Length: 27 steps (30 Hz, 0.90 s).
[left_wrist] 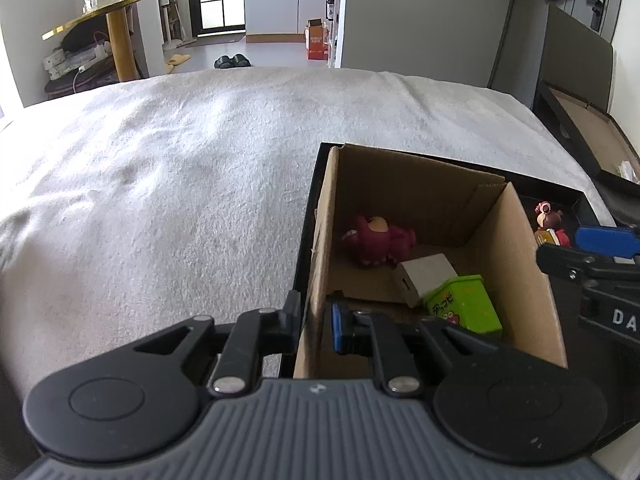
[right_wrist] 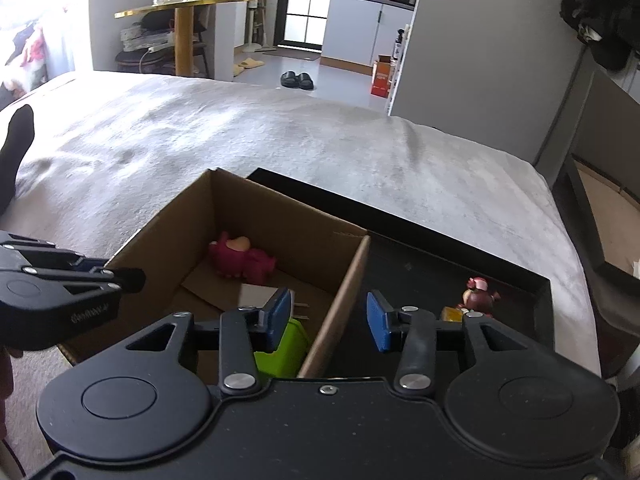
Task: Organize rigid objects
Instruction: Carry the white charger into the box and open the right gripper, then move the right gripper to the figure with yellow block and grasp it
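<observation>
The left gripper [left_wrist: 316, 326] is closest, and its jaws are shut on the left wall of the brown cardboard box [left_wrist: 320, 248], one finger outside and one blue pad inside. The right gripper [right_wrist: 328, 320] hangs over the box's right wall [right_wrist: 340, 300] with its jaws open and nothing between them; one blue pad is over the box and the other is over the flat black tray [right_wrist: 440, 264]. The cardboard box sits in the left part of the black tray, and the tray lies on the bed with the white fuzzy blanket [left_wrist: 180, 180]. Inside the box, nearest, is a bright green plastic tub with a red picture on it [left_wrist: 464, 306]. Just behind it, touching it, is a small white plug block [left_wrist: 428, 276] with metal prongs. Farther back in the box lies a dark pink bear toy [left_wrist: 378, 240], apart from the other two. In the tray beside the box, near the right corner, stands a little brown and pink bear figure [right_wrist: 478, 296] with a small yellow thing [right_wrist: 452, 314] just beside it. Past the bed, a pair of black slippers [right_wrist: 297, 79] sits on the grey floor.
</observation>
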Motion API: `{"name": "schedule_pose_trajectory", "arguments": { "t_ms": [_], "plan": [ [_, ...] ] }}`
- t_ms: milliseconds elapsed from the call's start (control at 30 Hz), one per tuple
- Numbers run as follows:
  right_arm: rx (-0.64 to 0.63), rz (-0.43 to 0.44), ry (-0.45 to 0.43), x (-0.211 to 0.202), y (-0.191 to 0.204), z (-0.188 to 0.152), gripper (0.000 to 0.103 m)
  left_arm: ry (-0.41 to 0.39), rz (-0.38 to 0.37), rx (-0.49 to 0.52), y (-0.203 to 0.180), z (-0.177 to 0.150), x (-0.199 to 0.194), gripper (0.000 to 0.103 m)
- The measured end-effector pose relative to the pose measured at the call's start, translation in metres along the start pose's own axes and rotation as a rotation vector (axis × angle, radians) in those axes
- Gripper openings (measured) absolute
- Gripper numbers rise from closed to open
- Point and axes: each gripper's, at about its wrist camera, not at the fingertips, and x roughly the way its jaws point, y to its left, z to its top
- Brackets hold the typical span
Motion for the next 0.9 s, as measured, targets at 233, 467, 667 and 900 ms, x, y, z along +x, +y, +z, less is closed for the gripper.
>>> {"name": "schedule_pose_trajectory", "arguments": {
  "t_ms": [233, 467, 667, 900],
  "plan": [
    [0.031, -0.021, 0.005, -0.007, -0.017, -0.01, 0.052, 0.013, 0.034, 0.021, -0.006, 0.002, -0.001, 0.04],
    [0.058, -0.034, 0.007, -0.011, -0.032, -0.017, 0.059, 0.023, 0.045, 0.035, -0.014, 0.007, -0.004, 0.07],
    [0.078, -0.034, 0.007, -0.01, -0.045, -0.023, 0.065, 0.026, 0.05, 0.053, -0.025, 0.011, -0.005, 0.077],
    [0.113, -0.05, 0.028, -0.003, -0.061, -0.032, 0.071, 0.028, 0.072, 0.082, -0.034, 0.013, -0.002, 0.082]
  ]
}}
